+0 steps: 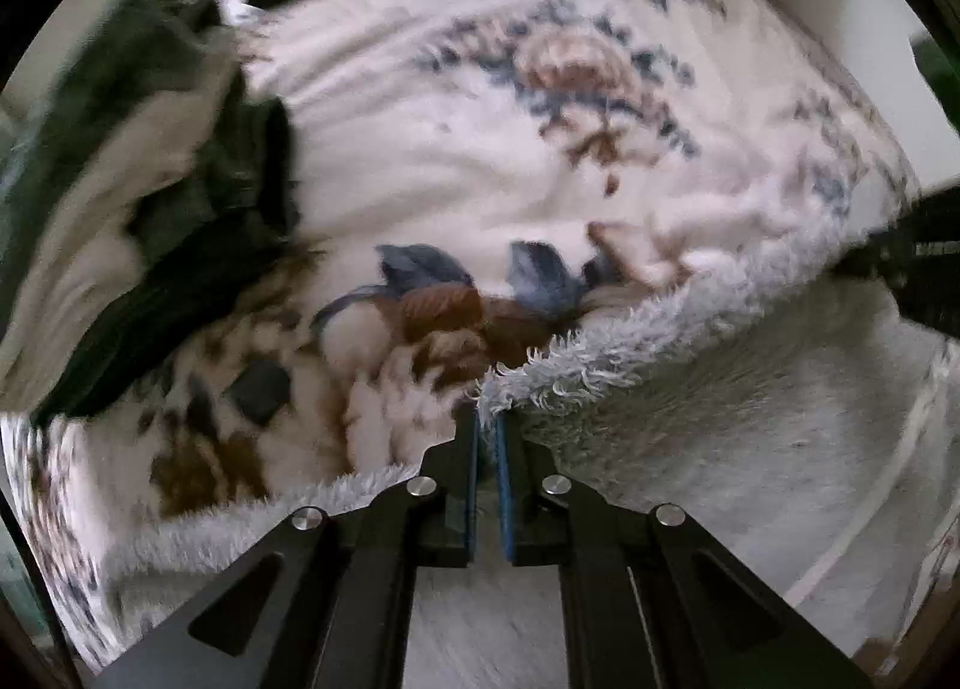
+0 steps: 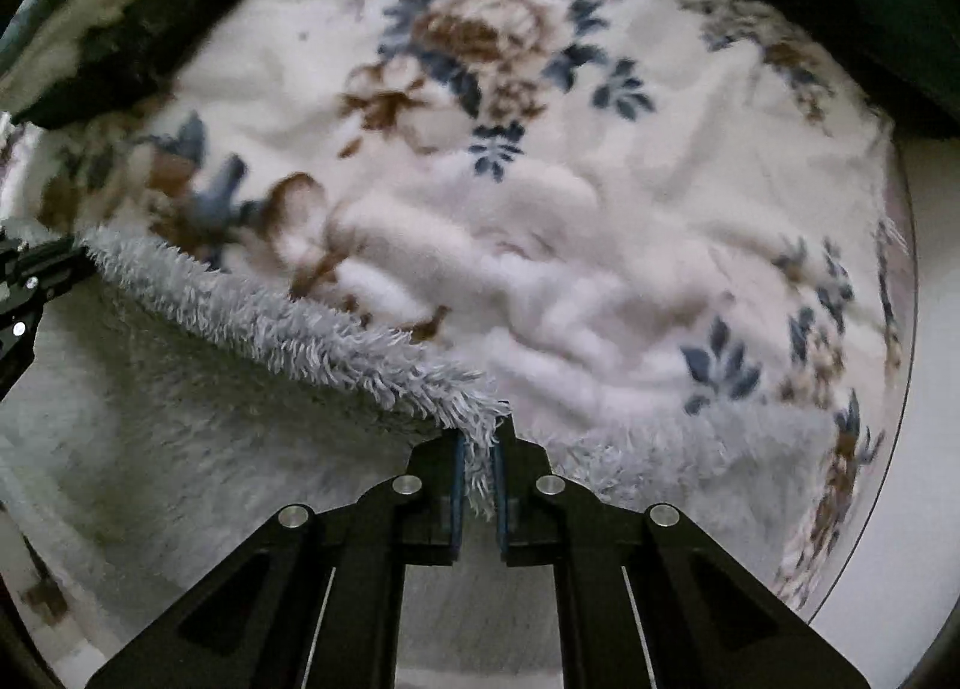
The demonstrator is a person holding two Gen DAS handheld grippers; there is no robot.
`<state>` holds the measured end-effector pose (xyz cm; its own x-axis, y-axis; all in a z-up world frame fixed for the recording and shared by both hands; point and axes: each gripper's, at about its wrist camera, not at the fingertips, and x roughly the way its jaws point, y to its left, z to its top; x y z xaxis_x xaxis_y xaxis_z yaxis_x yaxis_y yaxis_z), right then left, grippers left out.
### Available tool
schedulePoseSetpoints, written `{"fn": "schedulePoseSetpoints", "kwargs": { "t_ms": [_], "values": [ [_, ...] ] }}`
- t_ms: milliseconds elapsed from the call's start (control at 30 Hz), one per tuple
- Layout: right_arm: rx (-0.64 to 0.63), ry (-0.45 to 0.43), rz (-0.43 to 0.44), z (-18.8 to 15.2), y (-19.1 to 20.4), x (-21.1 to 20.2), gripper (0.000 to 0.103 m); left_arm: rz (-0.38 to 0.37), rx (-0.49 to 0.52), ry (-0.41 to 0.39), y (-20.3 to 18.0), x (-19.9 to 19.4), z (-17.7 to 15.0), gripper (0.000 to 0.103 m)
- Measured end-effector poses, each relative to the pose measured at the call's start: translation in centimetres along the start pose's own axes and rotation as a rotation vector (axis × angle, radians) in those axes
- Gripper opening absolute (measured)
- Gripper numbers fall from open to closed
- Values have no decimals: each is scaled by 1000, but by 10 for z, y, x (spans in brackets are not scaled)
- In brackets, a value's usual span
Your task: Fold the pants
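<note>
Left gripper [image 1: 487, 431]: jaws nearly closed, pinching fuzzy grey edge of pants [image 1: 690, 401] at left end of raised fold. Fold edge spans between both grippers, lifted over floral blanket [image 1: 480, 161]; dark garments [image 1: 180, 149] lie near blanket's left edge. Right gripper [image 2: 478, 452]: jaws narrow, clamping same fleece edge of pants [image 2: 288, 329] at right end. Risk: shallow bite on loose pile, so fleece may slip out. Uneven travel between grippers would likely skew fold.
</note>
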<state>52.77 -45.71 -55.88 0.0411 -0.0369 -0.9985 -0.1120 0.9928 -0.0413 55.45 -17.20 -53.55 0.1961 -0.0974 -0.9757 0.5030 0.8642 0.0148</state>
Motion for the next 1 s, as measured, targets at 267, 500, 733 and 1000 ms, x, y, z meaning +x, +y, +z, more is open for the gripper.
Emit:
{"fn": "schedulePoseSetpoints", "kwargs": {
  "t_ms": [267,500,733,1000],
  "values": [
    [88,-122,72,-93,31,-79,8,-29,-142,-84,-48,-84,-75,3],
    [160,-108,134,-231,54,-82,8,-87,-260,-2,-95,-105,-215,3],
    [347,178,263,-323,67,20,13,-138,-372,190,-117,-30,-288,4],
    [600,120,340,-341,40,-6,88,-125,-458,175,-97,-31,-296,70]
  ]
}}
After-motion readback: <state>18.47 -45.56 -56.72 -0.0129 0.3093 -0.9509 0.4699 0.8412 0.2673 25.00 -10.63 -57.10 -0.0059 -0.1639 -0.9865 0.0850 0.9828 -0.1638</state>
